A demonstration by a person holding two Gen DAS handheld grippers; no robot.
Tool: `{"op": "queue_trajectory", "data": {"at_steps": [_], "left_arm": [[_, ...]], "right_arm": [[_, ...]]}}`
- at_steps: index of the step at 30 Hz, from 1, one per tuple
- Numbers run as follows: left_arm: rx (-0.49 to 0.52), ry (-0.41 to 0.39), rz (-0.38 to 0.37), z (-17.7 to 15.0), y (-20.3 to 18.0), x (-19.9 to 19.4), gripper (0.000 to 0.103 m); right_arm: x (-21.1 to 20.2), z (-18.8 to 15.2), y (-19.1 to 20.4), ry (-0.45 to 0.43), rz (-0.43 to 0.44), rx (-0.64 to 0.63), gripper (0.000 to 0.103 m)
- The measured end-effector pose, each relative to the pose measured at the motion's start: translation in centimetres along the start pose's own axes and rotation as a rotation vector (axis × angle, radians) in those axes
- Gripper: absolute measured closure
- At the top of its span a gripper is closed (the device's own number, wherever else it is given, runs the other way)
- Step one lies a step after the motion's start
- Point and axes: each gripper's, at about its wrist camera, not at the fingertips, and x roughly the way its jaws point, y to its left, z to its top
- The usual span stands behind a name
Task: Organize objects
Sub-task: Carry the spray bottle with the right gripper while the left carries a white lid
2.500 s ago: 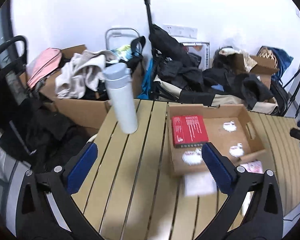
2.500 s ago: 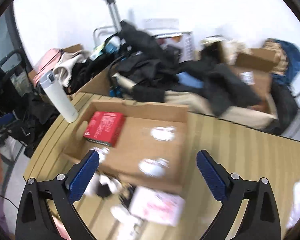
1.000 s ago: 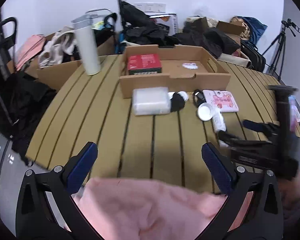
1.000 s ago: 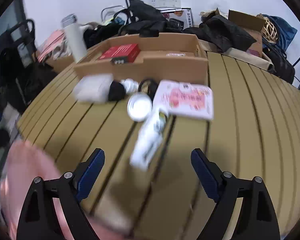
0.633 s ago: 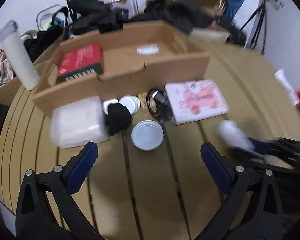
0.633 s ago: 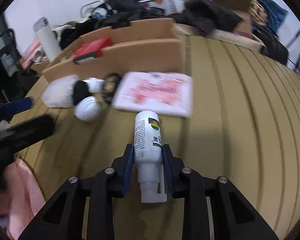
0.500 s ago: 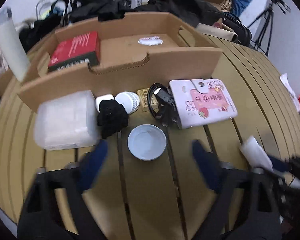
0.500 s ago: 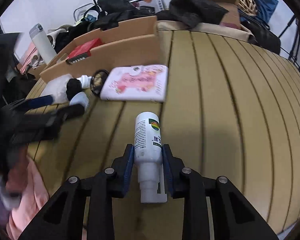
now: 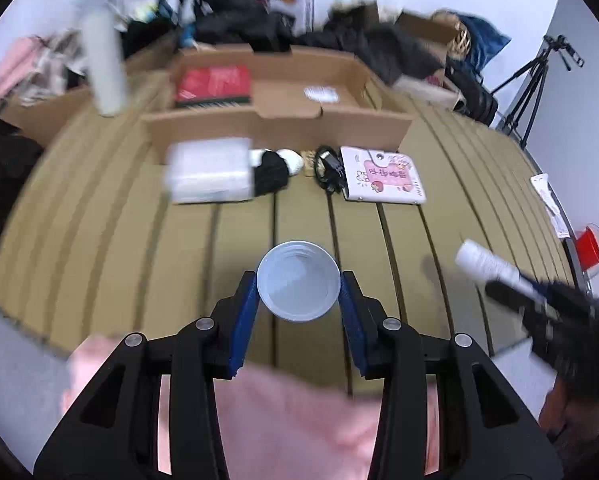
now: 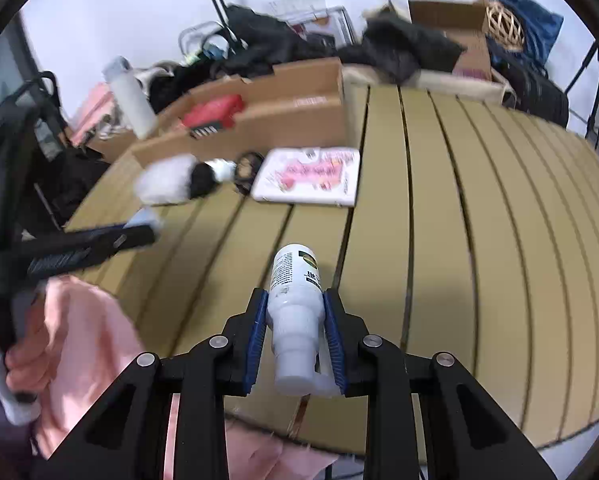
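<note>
My left gripper (image 9: 298, 292) is shut on a small white cup (image 9: 298, 286), held above the slatted wooden table (image 9: 187, 264) with its mouth facing the camera. My right gripper (image 10: 295, 312) is shut on a white bottle (image 10: 295, 284) with a green label, held over the table's near edge; it also shows in the left wrist view (image 9: 487, 266). A shallow cardboard box (image 9: 279, 124) with a red box (image 9: 213, 82) inside stands at the far side. In front of it lie a clear plastic container (image 9: 209, 170), a black bundle (image 9: 271, 170), a black cable (image 9: 329, 166) and a pink-and-white wallet (image 9: 381, 176).
A tall white flask (image 9: 101, 68) stands at the table's far left corner. Bags, dark clothes and cardboard boxes (image 10: 451, 20) are piled behind the table. A tripod (image 9: 535, 76) stands at the far right. My pink sleeve (image 9: 299, 420) fills the near foreground.
My left gripper closed on the white cup and lifted it off the table toward me. My right gripper, which closed on the bottle earlier, keeps holding it.
</note>
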Motion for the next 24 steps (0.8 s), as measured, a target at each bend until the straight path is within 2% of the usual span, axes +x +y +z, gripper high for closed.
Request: {"op": "queue_trajectory", "data": {"at_steps": [2,7,12,15,18,20,24], "left_arm": [[-0.017,-0.009,0.007,-1.5,0.7,-2.5,0.066],[-0.039,-0.047,0.070,-2.3,1.9,-4.8,0.066],[-0.063,-0.087,0.020,-1.2,3.2,-5.9,0.066],[-0.059,-0.117,-0.010,1.7,4.2,-5.9,0.066],[-0.048,-0.142,-0.037,6.5,5.6,-4.5,0.066],[-0.012,-0.123,-0.036,9.8,6.4,-2.4,0.066],[-0.049,-0.030,-0.038,16.0,9.1,4.0,0.066]], "right_arm": [[-1.8,-0.5,0.6,-0.020,-0.003,-0.028,0.072],[-3.0,-1.5,1.8,-0.015,0.003,-0.055,0.072],[-4.2,-0.9,3.0,-0.045,0.020,-0.077,0.072],[-4.3,1.0,3.3,-0.060,0.049,-0.080,0.072],[-3.5,5.2,3.7,-0.089,0.091,-0.094,0.072],[-2.3,8.3,4.1,-0.096,0.106,-0.107,0.072],[2.1,15.1,4.9,-0.093,0.128,-0.119,0.072]]}}
